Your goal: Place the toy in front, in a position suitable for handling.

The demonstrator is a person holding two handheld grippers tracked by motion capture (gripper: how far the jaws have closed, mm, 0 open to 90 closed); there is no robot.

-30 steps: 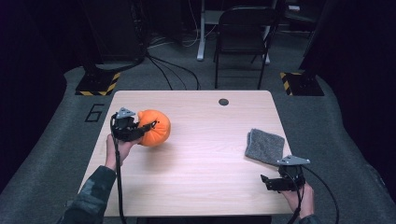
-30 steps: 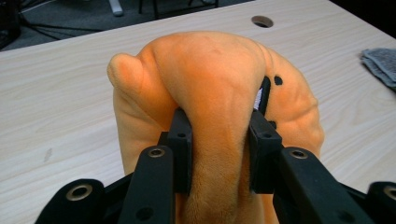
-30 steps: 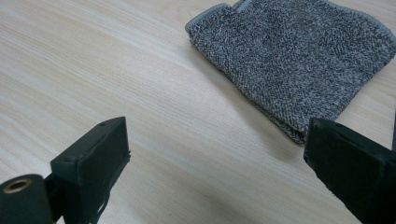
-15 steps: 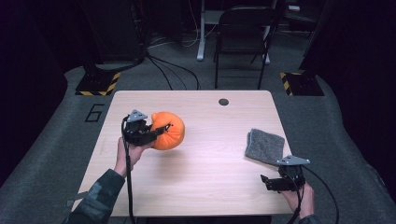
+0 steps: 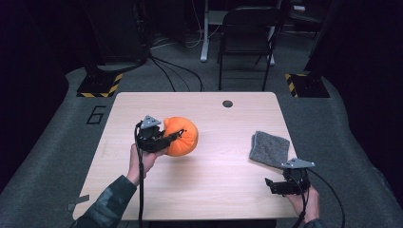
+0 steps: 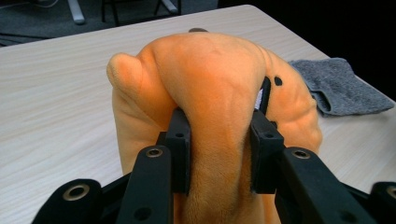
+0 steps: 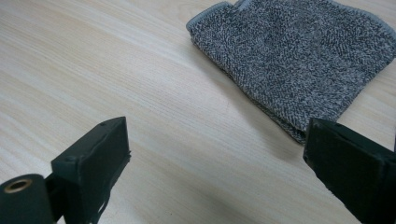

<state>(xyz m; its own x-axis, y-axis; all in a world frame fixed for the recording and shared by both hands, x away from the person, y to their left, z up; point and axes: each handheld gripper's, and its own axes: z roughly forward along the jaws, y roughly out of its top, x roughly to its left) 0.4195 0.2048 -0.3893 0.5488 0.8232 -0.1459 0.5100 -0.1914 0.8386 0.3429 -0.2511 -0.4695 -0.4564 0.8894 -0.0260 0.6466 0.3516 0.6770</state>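
In the high view, a light wooden table (image 5: 209,190) is seen on grey carpet; an orange plush toy (image 5: 183,137) is held over the left-centre of the surface, nearer the left edge than the right, and is clamped by the left gripper (image 5: 167,139), whose jaws point toward the right edge; a folded grey cloth (image 5: 270,148) lies near the right edge, well apart from the toy; a small dark round cap (image 5: 227,103) is set in the surface close to the far edge; a black folding chair (image 5: 247,28) stands beyond the far edge, with cables and two yellow-and-black striped bases on the floor; nothing stands between toy and cloth; the left forearm is raised from the near edge; the right gripper (image 5: 273,186) is held low by the near right corner, just beside the cloth, its jaws pointing toward the left edge; its opening is hard to judge here.

In the left gripper view, the plush toy (image 6: 210,93) is squeezed between the two black pads (image 6: 180,140), a fold of fabric bulging above them; its lower part is cut off by the jaws; the cloth (image 6: 336,88) is seen beyond at the right.

In the right gripper view, the jaws are spread wide with nothing between them but bare tabletop (image 7: 116,70); the cloth (image 7: 299,56) lies ahead, its far side cut off by the frame.
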